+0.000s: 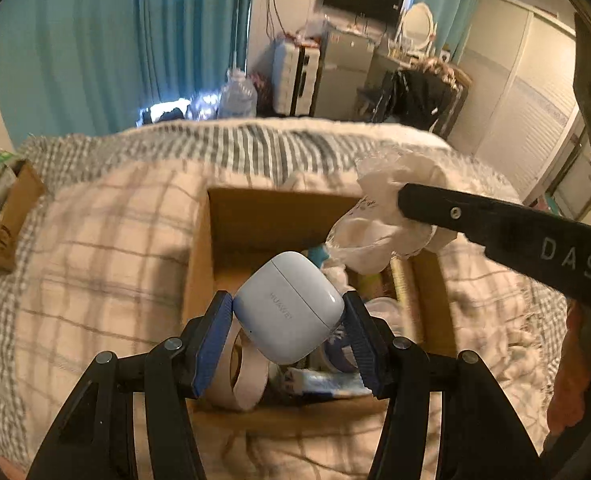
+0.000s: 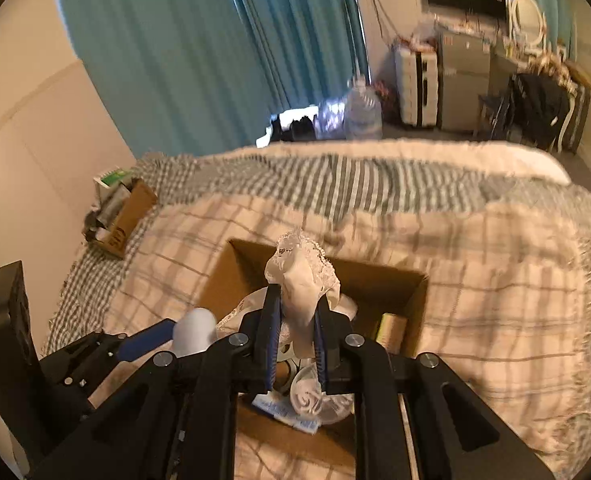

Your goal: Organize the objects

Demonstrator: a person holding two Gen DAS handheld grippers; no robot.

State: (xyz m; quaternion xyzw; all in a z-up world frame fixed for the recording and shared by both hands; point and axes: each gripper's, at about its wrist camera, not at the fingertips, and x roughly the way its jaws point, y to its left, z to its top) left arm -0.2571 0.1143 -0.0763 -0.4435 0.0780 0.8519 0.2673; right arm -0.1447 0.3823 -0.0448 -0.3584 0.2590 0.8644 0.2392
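My left gripper (image 1: pixel 288 307) is shut on a white earbuds case (image 1: pixel 289 310) and holds it above an open cardboard box (image 1: pixel 199 264) on the bed. The case also shows in the right wrist view (image 2: pixel 194 333), held by the left gripper (image 2: pixel 175 334). My right gripper (image 2: pixel 297 308) is shut on a white lace cloth (image 2: pixel 301 280) over the same box (image 2: pixel 415 304). In the left wrist view the right gripper's finger (image 1: pixel 495 224) crosses from the right with the cloth (image 1: pixel 383 208). The box holds a tape roll (image 1: pixel 247 376), a gold spool (image 2: pixel 391 330) and several small items.
The bed carries a checked beige blanket (image 1: pixel 95 264) with a grey striped cover (image 2: pixel 335 180) behind it. A second small cardboard box (image 2: pixel 123 220) with packets lies at the bed's far left. Teal curtains, a water bottle (image 2: pixel 361 110), suitcase and dresser stand beyond the bed.
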